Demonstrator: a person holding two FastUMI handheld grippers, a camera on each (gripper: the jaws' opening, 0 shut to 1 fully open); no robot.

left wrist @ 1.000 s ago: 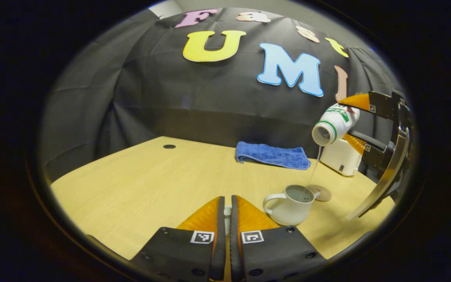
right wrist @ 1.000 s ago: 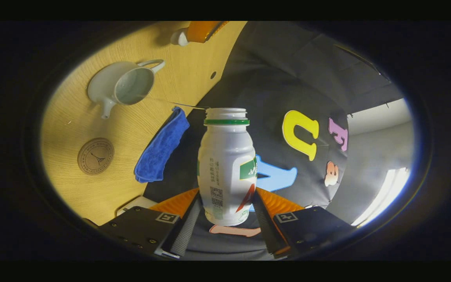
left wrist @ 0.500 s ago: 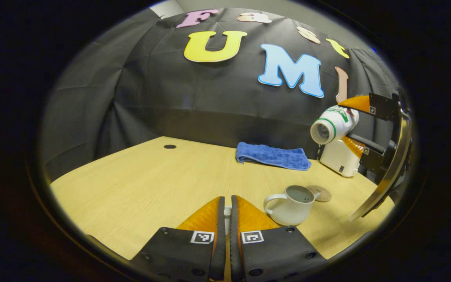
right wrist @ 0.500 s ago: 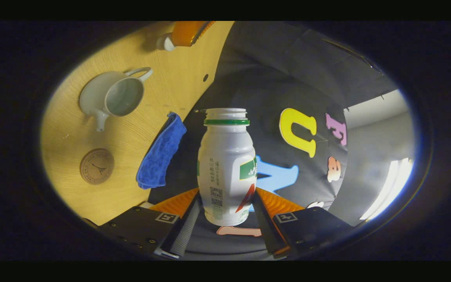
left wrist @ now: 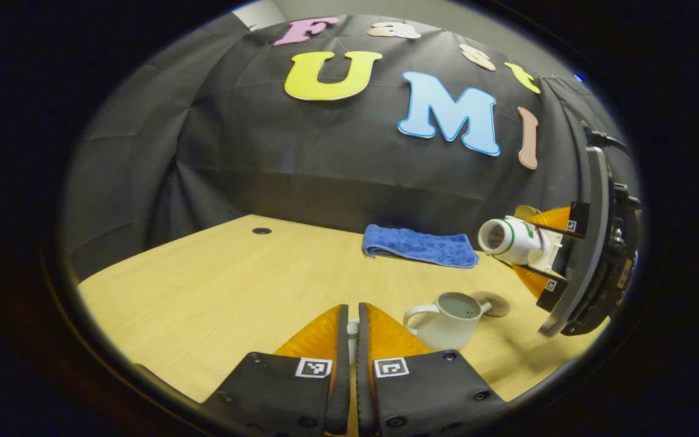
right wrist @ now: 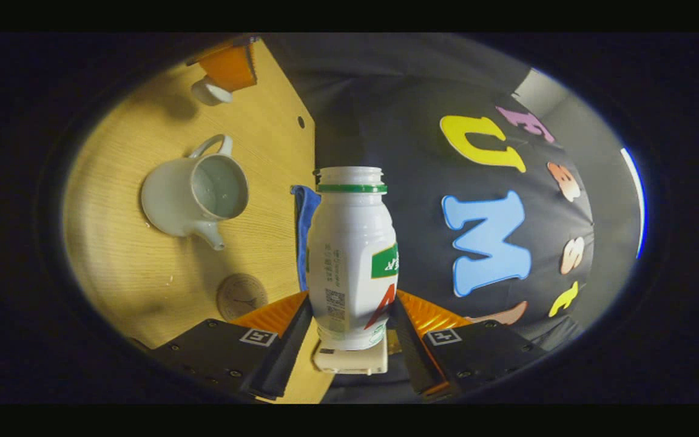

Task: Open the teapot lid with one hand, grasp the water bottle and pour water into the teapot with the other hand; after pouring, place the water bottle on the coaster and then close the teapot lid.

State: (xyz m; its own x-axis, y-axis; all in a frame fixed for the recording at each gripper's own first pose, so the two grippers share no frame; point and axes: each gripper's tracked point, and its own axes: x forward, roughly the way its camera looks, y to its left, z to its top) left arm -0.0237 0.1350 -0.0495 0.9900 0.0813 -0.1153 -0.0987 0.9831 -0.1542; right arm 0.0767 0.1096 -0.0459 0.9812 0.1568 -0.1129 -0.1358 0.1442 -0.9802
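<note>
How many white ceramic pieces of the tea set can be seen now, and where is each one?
2. The teapot stands open on the table beside the coaster. The lid is held by the left gripper, away from the pot.

A light wooden table (left wrist: 216, 285) is seen; on it are placed a lidless teapot (left wrist: 443, 315), a round coaster (left wrist: 492, 303) and a folded blue cloth (left wrist: 419, 247).

On the bench (left wrist: 216, 285), the open teapot (left wrist: 443, 315) is flanked by the coaster (left wrist: 490, 303); above, the water bottle (left wrist: 513, 241) is held sideways by the right tongs (left wrist: 534, 246).
</note>
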